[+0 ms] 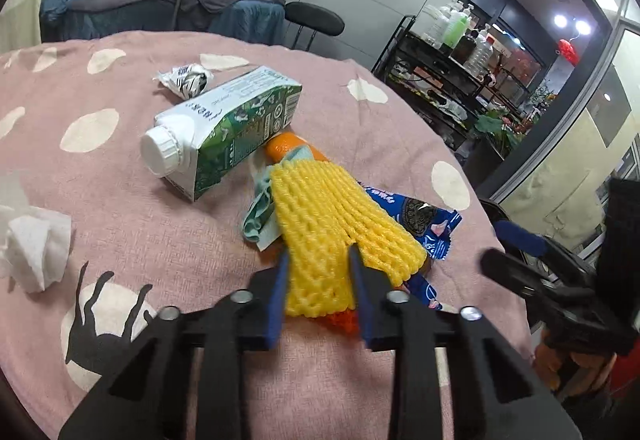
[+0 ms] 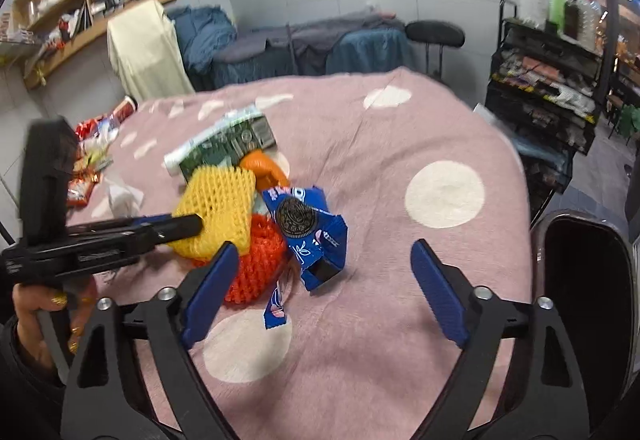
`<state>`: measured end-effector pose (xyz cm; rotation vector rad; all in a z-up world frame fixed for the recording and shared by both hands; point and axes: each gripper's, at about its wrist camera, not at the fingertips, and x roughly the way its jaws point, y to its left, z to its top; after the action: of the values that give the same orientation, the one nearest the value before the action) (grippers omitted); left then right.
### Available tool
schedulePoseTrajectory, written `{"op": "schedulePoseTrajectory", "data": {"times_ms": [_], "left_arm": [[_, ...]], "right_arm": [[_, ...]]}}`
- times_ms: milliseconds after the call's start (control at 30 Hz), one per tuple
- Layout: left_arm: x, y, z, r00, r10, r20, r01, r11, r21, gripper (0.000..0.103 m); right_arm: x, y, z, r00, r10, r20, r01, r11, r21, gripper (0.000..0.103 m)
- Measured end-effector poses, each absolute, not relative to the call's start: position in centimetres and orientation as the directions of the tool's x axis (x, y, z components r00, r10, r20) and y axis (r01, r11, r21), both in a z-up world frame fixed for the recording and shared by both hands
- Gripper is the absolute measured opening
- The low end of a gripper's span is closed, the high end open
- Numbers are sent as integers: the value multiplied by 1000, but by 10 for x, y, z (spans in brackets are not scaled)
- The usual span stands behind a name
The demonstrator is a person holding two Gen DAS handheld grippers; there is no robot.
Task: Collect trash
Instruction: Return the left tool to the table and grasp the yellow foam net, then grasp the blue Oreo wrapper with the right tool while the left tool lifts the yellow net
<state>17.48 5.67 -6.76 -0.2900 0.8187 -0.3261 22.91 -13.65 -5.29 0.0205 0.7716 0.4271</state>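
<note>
Trash pile: loose heap on the pink spotted cloth (image 1: 132, 228) that covers the counter, just ahead of both claws.
Yellow foam net (image 1: 340, 224): lies on top of the heap, over an orange foam net (image 2: 256, 260) and beside a blue cookie wrapper (image 2: 304, 228).
Left claw (image 1: 320, 264): fingers pressed in on the near end of the yellow foam net, pinching it from both sides; the net bulges slightly between the blue pads.
Right claw (image 2: 324, 260): spread wide, nothing between the fingers, hanging just short of the blue cookie wrapper.
Foam handling: looks feather-light, springy and soft; it should crush under the pads and grip well by its ribbed mesh, so an end pinch seems enough.
Risk with foam: the orange foam net may cling to it and come up too.
Wrapper handling: thin, crinkly film, probably slippery; best taken at the raised folded end nearest the right claw, not at a flat edge.
Milk carton (image 1: 224, 132): lying on its side behind the heap, cap towards the left claw; stiff card, likely empty and light, widest across its flat faces.
Tissue (image 1: 36, 244): crumpled, well apart at the left; soft, any fold will do.
Bin (image 2: 588, 280): dark opening just off the counter's right edge.
</note>
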Motion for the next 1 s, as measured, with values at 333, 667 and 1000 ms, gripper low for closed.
{"op": "schedulePoseTrajectory", "data": {"times_ms": [333, 667, 1000], "left_arm": [[152, 69, -45, 723, -366, -585, 166, 915, -368, 16], [129, 61, -14, 786, -345, -513, 180, 922, -344, 16], [122, 35, -9, 772, -408, -487, 240, 897, -372, 16]], "right_arm": [[273, -123, -81, 486, 433, -759, -349, 892, 286, 21], [238, -145, -52, 633, 412, -656, -337, 909, 245, 16], [200, -194, -26, 725, 402, -559, -286, 914, 287, 16]]}}
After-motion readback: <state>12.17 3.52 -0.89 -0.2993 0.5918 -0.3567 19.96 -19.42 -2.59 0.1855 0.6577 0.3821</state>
